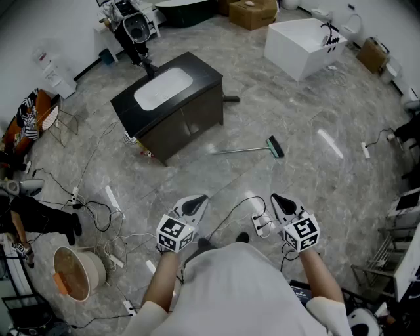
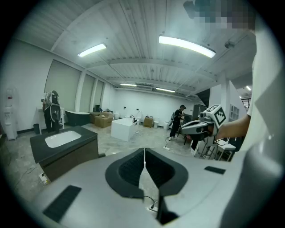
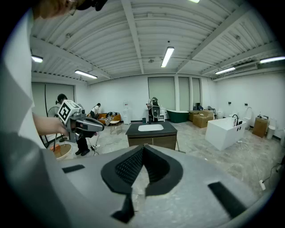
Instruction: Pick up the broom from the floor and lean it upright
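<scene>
Nothing is done yet: the broom (image 1: 246,150) lies flat on the floor (image 1: 308,184) mid-frame, right of the dark cabinet (image 1: 197,111), well apart from the left gripper (image 1: 199,202) and right gripper (image 1: 278,201) below, both empty with jaws pressed together, so lifting and leaning remain

Floor (image 1: 308,125): grey marbled tile. Cabinet (image 1: 172,108): stands on the floor. Broom (image 1: 252,150): lies flat to the right of the cabinet, handle end nearest it, head pointing away. White tub (image 1: 298,47): well to the right of the cabinet and beyond it. Box (image 1: 252,13): beyond the cabinet. Cables (image 1: 98,210) and basin (image 1: 79,272): on the near side, left of the cabinet.
</scene>
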Available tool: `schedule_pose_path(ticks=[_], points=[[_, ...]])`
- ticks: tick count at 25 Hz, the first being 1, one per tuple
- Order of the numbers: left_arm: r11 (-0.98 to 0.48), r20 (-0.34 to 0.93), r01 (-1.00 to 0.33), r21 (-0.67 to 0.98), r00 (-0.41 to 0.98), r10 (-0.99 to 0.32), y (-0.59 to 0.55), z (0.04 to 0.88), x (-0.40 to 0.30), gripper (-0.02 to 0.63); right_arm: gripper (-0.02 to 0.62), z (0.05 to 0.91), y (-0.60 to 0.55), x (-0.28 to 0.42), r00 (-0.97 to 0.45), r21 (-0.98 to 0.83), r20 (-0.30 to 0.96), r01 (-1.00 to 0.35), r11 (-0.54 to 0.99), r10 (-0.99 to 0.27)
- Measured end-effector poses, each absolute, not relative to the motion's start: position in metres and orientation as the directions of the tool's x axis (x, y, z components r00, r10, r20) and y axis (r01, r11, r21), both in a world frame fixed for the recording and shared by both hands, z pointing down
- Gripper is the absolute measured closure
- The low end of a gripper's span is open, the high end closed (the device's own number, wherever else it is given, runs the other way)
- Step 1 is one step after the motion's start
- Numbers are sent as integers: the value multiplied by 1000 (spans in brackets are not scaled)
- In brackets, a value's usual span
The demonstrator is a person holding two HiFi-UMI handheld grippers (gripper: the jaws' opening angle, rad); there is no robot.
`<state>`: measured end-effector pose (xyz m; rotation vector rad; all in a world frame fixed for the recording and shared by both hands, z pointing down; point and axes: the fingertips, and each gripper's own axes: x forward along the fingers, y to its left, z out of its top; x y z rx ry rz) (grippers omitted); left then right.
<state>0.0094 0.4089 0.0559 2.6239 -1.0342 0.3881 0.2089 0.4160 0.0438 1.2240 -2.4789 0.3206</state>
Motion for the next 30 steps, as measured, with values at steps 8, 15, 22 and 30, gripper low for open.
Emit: schedule_pose_path(ticks=[8, 15, 22, 30], points=[[-693, 360, -701, 165, 697, -620, 411, 56, 30, 595, 595, 42, 415, 227, -573, -51, 402, -793, 607, -714], [-679, 369, -717, 160, 681, -632, 418, 60, 54, 595, 595, 45, 417, 253, -587, -58, 399, -783, 619, -705], [-662, 377, -736, 138, 658, -652, 423, 67, 76, 595, 595, 48, 420, 273, -616, -70, 385, -763, 643, -688], [-659, 378, -739, 140, 655, -654, 431, 68, 91, 595, 595, 46, 423, 282, -628, -63, 374, -751, 657, -682]])
